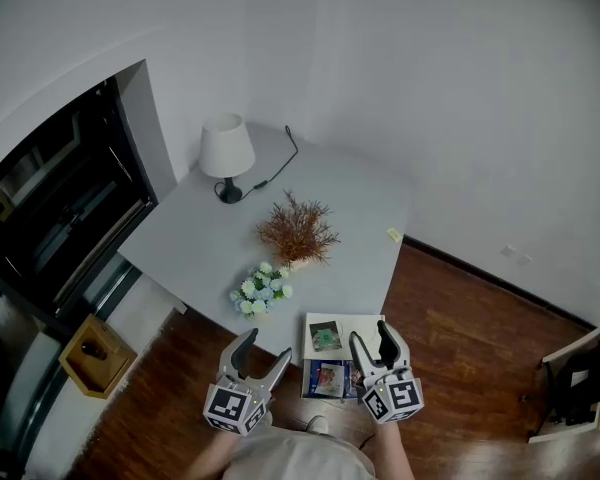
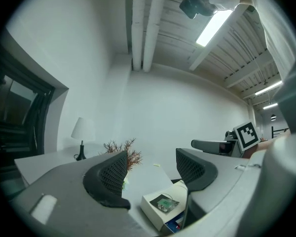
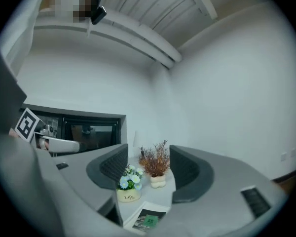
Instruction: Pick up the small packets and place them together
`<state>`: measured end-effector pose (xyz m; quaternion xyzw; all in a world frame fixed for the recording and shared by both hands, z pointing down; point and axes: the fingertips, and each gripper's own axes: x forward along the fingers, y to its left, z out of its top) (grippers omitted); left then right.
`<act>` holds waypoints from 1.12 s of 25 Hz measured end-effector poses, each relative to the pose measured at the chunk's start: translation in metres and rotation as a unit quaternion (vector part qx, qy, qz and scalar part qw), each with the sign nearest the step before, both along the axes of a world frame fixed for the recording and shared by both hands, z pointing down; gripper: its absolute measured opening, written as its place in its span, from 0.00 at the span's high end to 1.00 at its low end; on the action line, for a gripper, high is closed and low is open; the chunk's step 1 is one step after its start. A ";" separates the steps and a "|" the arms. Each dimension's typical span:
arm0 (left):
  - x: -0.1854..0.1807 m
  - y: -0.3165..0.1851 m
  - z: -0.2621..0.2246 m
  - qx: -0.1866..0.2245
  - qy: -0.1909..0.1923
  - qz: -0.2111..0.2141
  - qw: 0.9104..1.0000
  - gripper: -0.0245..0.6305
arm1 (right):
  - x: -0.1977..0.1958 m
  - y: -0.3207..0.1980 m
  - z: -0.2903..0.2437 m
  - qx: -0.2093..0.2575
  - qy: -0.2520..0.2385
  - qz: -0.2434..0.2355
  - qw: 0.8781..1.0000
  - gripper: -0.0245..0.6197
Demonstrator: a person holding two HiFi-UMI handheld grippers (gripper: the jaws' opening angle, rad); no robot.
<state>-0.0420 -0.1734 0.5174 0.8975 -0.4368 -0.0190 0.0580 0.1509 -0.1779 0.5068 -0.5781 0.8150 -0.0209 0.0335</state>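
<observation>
A white box (image 1: 360, 326) sits at the near edge of the grey table (image 1: 210, 238), and a small green packet (image 1: 325, 337) lies on top of it. A blue packet (image 1: 329, 378) shows just in front of the box, lower down. My left gripper (image 1: 265, 346) hovers to the left of the box, open and empty. My right gripper (image 1: 372, 336) is over the box's right end, open with nothing between its pads. In the left gripper view the green packet (image 2: 165, 203) lies low between the jaws. The right gripper view shows that packet (image 3: 149, 222) below its jaws.
A white lamp (image 1: 226, 153) with its cable stands at the table's far end. A dried brown plant (image 1: 296, 233) and a pot of pale flowers (image 1: 261, 290) stand mid-table. A small yellow scrap (image 1: 394, 235) lies near the right edge. Wooden floor surrounds the table.
</observation>
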 end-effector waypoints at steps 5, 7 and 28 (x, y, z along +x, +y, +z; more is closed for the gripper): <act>0.007 0.001 -0.009 0.023 0.003 0.010 1.000 0.49 | 0.001 0.035 -0.003 0.018 0.101 -0.016 0.995 0.54; 0.009 0.002 -0.012 0.030 -0.011 0.014 0.999 0.49 | 0.003 0.043 0.009 -0.003 0.111 -0.019 0.994 0.54; 0.000 0.012 0.002 -0.005 0.001 -0.009 1.000 0.49 | -0.054 0.064 0.256 -0.346 0.340 -0.251 0.838 0.53</act>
